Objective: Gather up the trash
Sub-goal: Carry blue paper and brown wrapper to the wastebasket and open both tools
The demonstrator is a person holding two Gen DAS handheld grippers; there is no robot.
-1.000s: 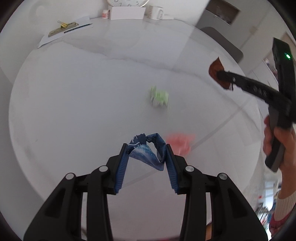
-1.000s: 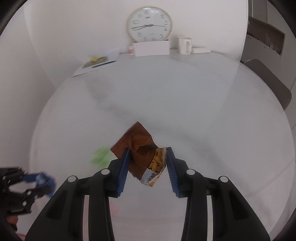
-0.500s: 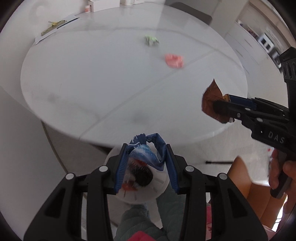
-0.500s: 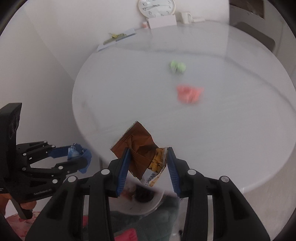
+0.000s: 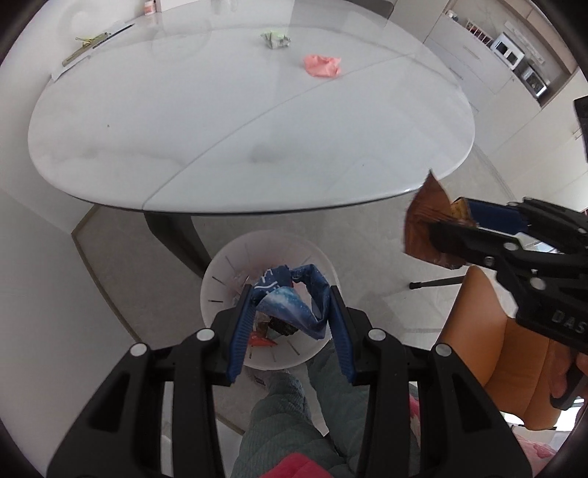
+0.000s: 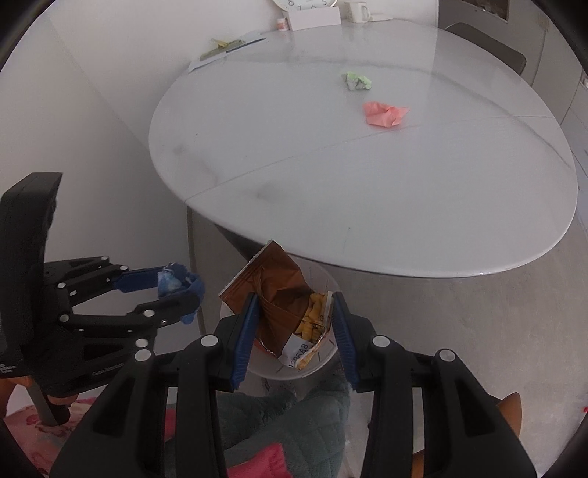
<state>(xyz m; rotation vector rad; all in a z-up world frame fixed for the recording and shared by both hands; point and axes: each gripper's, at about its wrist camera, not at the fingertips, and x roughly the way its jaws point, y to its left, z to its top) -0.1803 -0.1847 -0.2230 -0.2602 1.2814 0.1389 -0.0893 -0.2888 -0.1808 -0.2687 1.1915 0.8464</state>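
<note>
My left gripper point(image 5: 290, 294) is shut on a crumpled blue wrapper point(image 5: 290, 307) and points down over a white bin point(image 5: 220, 272) on the floor, which holds several scraps. My right gripper point(image 6: 294, 299) is shut on a brown snack bag point(image 6: 275, 294) with yellow print, above the same bin point(image 6: 325, 281). Each gripper shows in the other's view: the right one point(image 5: 441, 220) with the bag at right, the left one point(image 6: 180, 290) with the wrapper at left. A green paper ball point(image 6: 356, 81) and a pink paper ball point(image 6: 384, 114) lie on the white round table point(image 6: 330, 202).
The table edge point(image 5: 275, 211) and its dark leg point(image 5: 172, 235) stand just beyond the bin. Papers with a pen point(image 6: 228, 47), a mug point(image 6: 356, 13) and a clock sit at the far side. An orange seat point(image 5: 514, 349) and a person's teal-clad legs point(image 5: 294, 423) are close below.
Both grippers have drawn back from above the tabletop to past its near edge, and now hang over the bin on the floor. Each still grips its wrapper.
</note>
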